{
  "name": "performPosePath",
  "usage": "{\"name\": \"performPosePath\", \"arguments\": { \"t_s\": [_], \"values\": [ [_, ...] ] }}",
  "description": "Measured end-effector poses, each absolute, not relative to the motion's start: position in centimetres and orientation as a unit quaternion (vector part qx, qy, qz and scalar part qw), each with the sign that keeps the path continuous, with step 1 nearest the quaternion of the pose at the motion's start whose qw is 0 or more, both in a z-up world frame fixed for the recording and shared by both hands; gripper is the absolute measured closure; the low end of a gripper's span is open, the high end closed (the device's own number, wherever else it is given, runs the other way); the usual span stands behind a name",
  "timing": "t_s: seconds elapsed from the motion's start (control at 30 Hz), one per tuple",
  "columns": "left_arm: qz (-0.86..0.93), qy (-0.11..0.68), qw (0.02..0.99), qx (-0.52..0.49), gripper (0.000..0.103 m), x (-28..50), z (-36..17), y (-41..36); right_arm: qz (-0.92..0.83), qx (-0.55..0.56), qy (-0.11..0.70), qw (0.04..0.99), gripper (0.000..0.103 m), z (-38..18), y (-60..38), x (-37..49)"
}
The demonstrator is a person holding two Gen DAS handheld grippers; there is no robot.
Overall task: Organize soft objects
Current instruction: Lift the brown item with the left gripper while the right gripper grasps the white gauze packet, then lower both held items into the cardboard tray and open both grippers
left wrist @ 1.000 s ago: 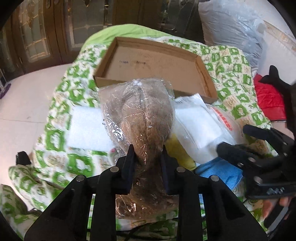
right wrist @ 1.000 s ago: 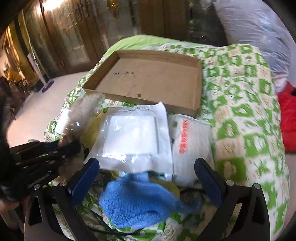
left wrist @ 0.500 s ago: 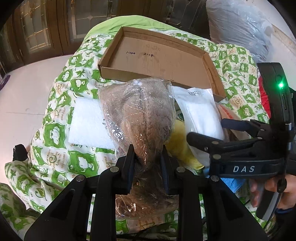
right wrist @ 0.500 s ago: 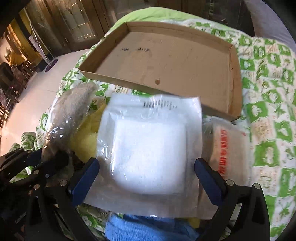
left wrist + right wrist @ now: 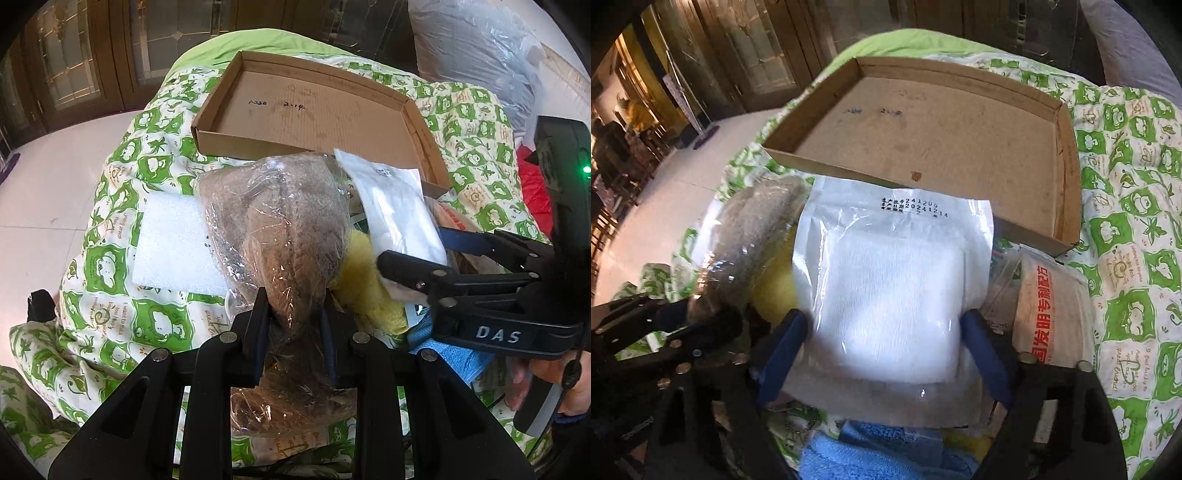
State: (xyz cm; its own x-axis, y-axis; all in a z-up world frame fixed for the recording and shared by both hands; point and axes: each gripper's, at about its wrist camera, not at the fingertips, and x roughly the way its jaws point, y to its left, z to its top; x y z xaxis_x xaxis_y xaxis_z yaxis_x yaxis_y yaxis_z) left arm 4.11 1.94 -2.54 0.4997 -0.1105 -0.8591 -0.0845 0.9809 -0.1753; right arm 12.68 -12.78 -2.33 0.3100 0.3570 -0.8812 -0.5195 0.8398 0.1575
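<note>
My left gripper (image 5: 293,308) is shut on a brown fuzzy item wrapped in clear plastic (image 5: 280,236), held over the green patterned quilt (image 5: 122,192). My right gripper (image 5: 882,332) has closed its blue fingers (image 5: 783,343) onto both sides of a white gauze packet (image 5: 894,280); it also shows in the left wrist view (image 5: 399,214). An empty shallow cardboard tray (image 5: 934,136) lies just beyond both grippers. The wrapped brown item shows at the left of the right wrist view (image 5: 750,240).
A white foam sheet (image 5: 173,243) lies left of the brown item. A yellow soft thing (image 5: 365,280), a blue cloth (image 5: 886,450) and a packet with red print (image 5: 1049,314) lie close by. A big plastic-wrapped bundle (image 5: 476,55) stands at the back right.
My right gripper moved forward over the blue cloth and closed its wide-open fingers onto the white gauze packet. My left gripper kept its hold on the brown item and moved closer to the tray.
</note>
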Motion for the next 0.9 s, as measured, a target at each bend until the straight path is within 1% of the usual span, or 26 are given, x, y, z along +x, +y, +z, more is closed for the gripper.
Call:
{"name": "performPosePath", "arguments": {
  "t_s": [0.07, 0.17, 0.4, 0.63, 0.9],
  "values": [
    [-0.008, 0.5, 0.861, -0.098, 0.079, 4.1, -2.5, 1.9, 0.277, -0.072, 0.52, 0.805, 0.028, -2.1, -13.0, 12.5],
    [-0.008, 0.498, 0.862, -0.098, 0.079, 4.0, -2.5, 2.0, 0.281, -0.067, 0.518, 0.805, 0.032, -1.9, -13.2, 12.4],
    [-0.009, 0.494, 0.863, -0.102, 0.079, 3.8, -2.3, 2.1, 0.29, -0.046, 0.506, 0.811, 0.037, -0.4, -14.3, 11.9],
    [-0.01, 0.494, 0.862, -0.113, 0.079, 3.9, -1.8, 2.4, 0.288, -0.028, 0.492, 0.821, 0.037, 0.8, -15.2, 12.3],
    [-0.01, 0.491, 0.865, -0.102, 0.079, 5.3, -0.1, 2.7, 0.276, -0.027, 0.501, 0.82, 0.037, 0.7, -15.2, 13.9]
  ]
}}
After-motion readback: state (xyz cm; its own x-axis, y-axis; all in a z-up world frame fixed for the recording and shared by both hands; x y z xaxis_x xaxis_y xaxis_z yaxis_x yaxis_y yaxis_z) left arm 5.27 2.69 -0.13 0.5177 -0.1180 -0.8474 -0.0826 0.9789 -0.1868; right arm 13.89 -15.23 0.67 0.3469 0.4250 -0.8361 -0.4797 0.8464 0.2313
